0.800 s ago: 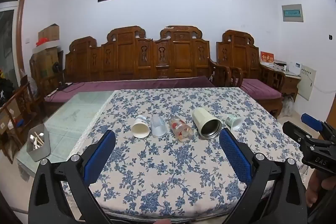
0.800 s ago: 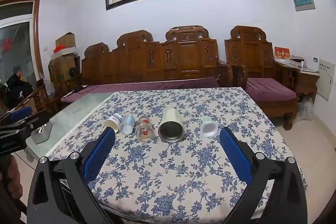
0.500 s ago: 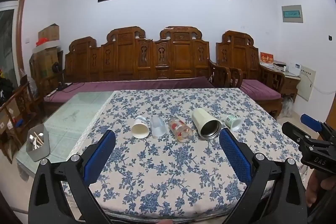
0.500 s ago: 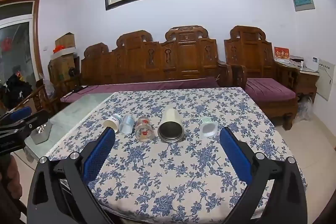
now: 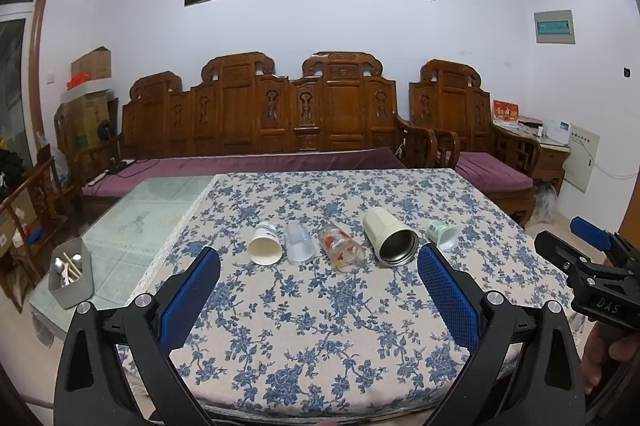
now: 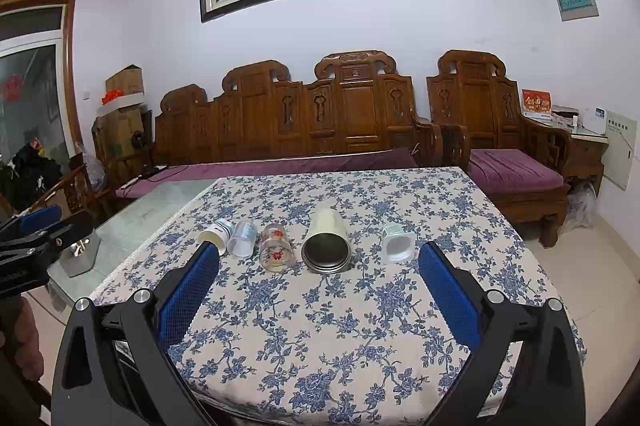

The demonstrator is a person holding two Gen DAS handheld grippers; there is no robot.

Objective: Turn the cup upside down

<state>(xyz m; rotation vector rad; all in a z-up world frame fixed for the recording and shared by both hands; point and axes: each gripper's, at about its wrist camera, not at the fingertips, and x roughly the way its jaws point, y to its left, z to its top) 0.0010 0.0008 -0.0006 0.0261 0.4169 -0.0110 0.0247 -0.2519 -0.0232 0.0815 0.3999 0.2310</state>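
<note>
Five cups lie on their sides in a row mid-tablecloth (image 5: 320,314), unmoved since before, so flipping hasn't begun: paper cup (image 5: 265,248), clear cup (image 5: 298,248), flowered glass (image 5: 341,248), steel tumbler (image 5: 391,237), small pot (image 5: 442,234). Left gripper (image 5: 319,294) and right gripper (image 6: 319,292) hover short of the row, fingers apart and empty.

My left tongs (image 5: 319,271) and right tongs (image 6: 319,268) wear blue pads with a rough mesh texture on matt black plastic arms. The surface carries a matt woven cloth (image 6: 360,306) printed with blue flowers; beside it I see glossy green glass (image 5: 160,202). The white cup (image 5: 264,248) looks like paper, its neighbour (image 5: 298,243) cloudy plastic, the flowered tumbler (image 5: 341,249) clear glass, the cream cup (image 5: 390,237) smooth with a dull metal inside. The sofa (image 6: 320,118) is polished carved wood.
</note>
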